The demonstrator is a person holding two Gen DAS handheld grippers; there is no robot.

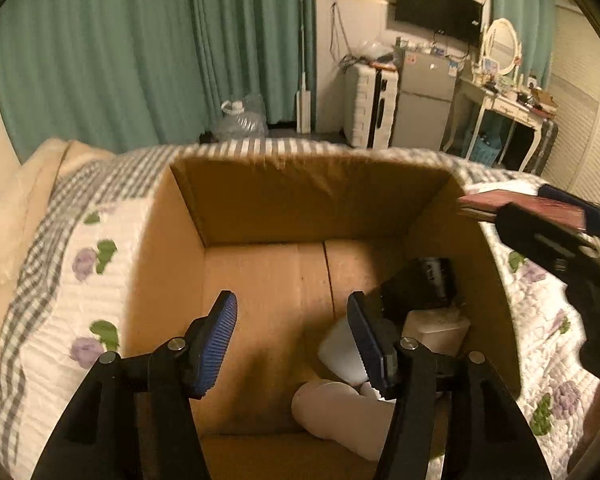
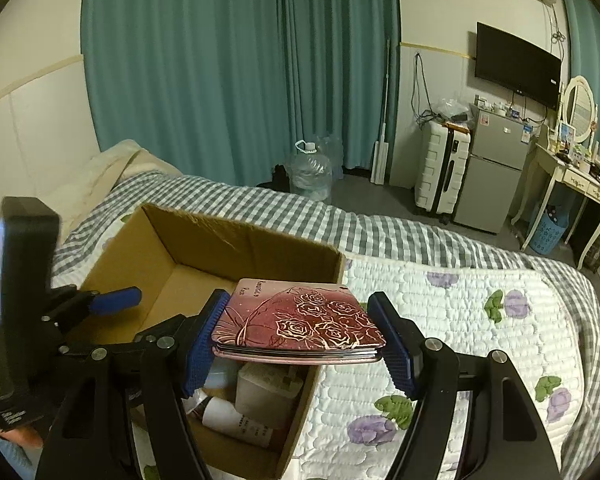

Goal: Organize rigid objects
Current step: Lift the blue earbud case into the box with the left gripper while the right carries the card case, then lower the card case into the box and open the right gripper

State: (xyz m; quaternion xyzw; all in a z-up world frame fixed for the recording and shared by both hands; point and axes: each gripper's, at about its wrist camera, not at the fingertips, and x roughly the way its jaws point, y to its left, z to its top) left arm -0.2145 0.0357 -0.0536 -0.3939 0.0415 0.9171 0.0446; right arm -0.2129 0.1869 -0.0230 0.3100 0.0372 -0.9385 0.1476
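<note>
- Right gripper (image 2: 300,344), lower centre: pinched one rose-patterned case (image 2: 300,320) above cardboard box (image 2: 236,236).
- Left gripper (image 1: 292,340), lower centre: spread, holding nothing, over box interior.
- Counted two white bottles (image 1: 340,404), bottom right inside.

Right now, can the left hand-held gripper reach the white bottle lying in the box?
Probably yes. The left hand-held gripper hangs open above the open cardboard box, and the white bottle lies just below with nothing covering it.

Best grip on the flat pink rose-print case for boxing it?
As the right hand-held gripper has it: pinch the two opposite side edges of the flat pink rose-print case, approaching level from its near edge. It is thin and lying flat, with nothing else to grip.
</note>
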